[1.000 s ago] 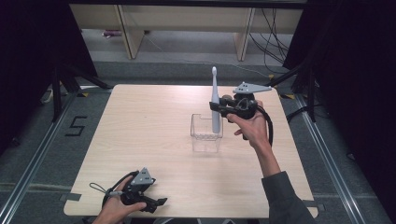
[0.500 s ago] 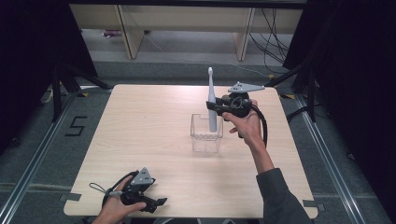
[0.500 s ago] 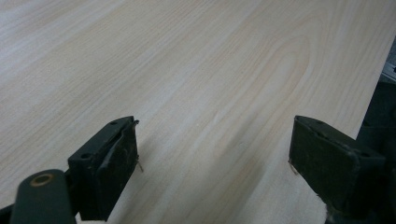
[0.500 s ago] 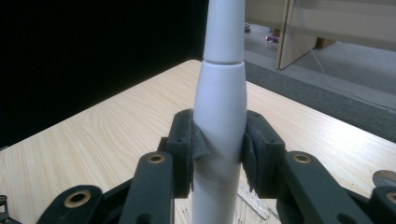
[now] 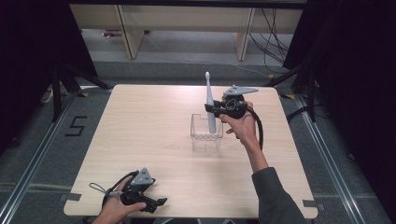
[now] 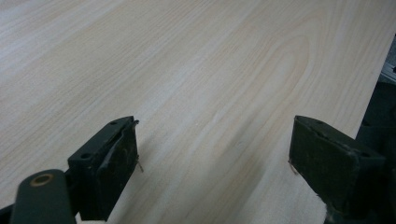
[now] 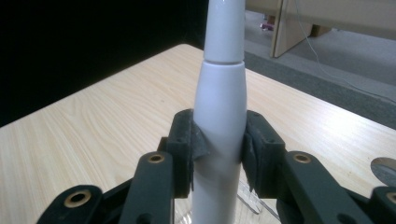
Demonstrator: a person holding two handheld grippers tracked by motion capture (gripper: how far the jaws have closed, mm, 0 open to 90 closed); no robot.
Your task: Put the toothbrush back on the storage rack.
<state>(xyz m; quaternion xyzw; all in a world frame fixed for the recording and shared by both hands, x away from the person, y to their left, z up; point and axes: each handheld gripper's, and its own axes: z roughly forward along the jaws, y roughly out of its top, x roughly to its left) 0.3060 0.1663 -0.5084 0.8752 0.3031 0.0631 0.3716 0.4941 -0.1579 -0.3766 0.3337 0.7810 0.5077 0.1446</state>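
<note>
Right tongs (image 5: 208,108): closed on the white toothbrush (image 5: 209,103), pads pressing its handle from both sides.
Toothbrush: upright, lower end inside the clear box (image 5: 206,135), head pointing up above the rim.
Clear box: standing on the surface (image 5: 140,121), right of the middle.
Left tongs (image 5: 161,201): open, nothing between them, low over the near edge of the surface, well apart from the box.
</note>
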